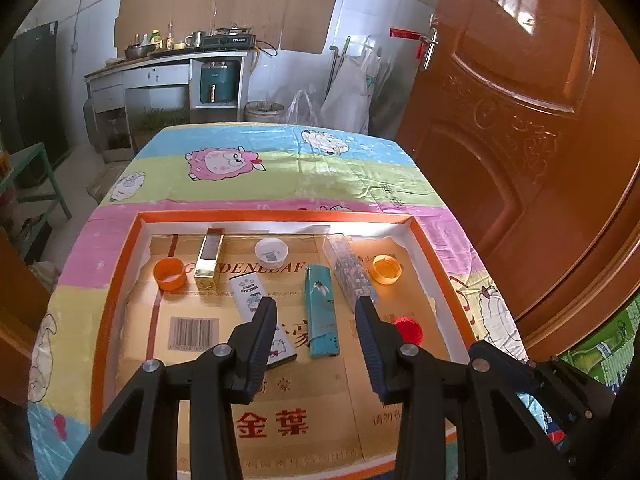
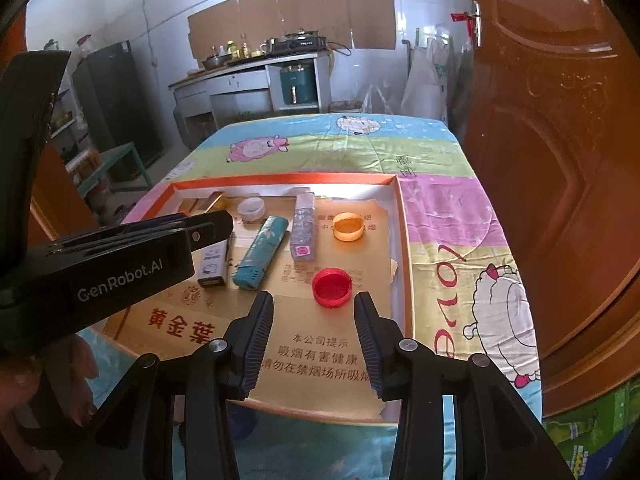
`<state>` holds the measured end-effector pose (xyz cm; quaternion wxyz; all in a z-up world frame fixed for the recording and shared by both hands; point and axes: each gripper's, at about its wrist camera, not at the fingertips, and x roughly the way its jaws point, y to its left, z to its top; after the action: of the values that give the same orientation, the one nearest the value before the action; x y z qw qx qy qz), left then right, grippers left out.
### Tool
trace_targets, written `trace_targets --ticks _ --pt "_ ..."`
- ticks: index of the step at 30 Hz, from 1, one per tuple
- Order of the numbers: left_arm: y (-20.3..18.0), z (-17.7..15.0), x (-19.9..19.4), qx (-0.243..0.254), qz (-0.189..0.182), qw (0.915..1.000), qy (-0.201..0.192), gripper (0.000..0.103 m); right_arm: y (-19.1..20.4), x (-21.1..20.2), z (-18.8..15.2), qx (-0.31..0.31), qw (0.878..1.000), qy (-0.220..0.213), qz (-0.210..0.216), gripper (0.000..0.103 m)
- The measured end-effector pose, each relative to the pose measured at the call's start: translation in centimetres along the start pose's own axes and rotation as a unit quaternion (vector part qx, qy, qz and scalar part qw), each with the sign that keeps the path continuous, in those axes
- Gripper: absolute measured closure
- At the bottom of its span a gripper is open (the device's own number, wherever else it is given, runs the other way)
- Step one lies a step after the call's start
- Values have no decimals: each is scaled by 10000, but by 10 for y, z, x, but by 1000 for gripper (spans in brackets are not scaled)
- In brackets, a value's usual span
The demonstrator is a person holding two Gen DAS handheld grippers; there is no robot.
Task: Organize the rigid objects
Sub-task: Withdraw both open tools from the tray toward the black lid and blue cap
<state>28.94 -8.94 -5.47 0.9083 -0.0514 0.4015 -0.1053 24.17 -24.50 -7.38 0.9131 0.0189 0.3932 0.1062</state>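
An orange-rimmed cardboard tray (image 1: 120, 280) (image 2: 404, 240) lies on the table. In it are a teal lighter (image 1: 320, 312) (image 2: 260, 252), a white cartoon lighter (image 1: 256, 300) (image 2: 212, 266), a clear patterned box (image 1: 350, 272) (image 2: 304, 228), a gold box (image 1: 210, 258), a red cap (image 1: 410, 330) (image 2: 332, 288), a yellow-orange cap (image 1: 386, 269) (image 2: 349, 227), an orange cap (image 1: 170, 274) and a white cap (image 1: 271, 250) (image 2: 251, 208). My left gripper (image 1: 316, 308) is open above the teal lighter. My right gripper (image 2: 314, 304) is open, just short of the red cap.
A cartoon-sheep cloth (image 1: 320, 168) (image 2: 460, 220) covers the table. A brown wooden door (image 1: 540, 140) (image 2: 560, 140) stands close on the right. The left gripper's body (image 2: 120, 268) fills the left of the right wrist view. A kitchen counter (image 1: 168, 64) is at the back.
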Motion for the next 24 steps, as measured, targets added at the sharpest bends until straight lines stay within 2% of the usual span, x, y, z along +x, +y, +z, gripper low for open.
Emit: trace_targets --ticks 16,24 --pt "21 -20 -49 -80 78 9998 -169 62 19 -43 -17 -37 9998 -159 -106 60" --pt "37 -36 -69 -170 114 9996 -193 62 29 -54 -36 -28 9999 -76 -112 60"
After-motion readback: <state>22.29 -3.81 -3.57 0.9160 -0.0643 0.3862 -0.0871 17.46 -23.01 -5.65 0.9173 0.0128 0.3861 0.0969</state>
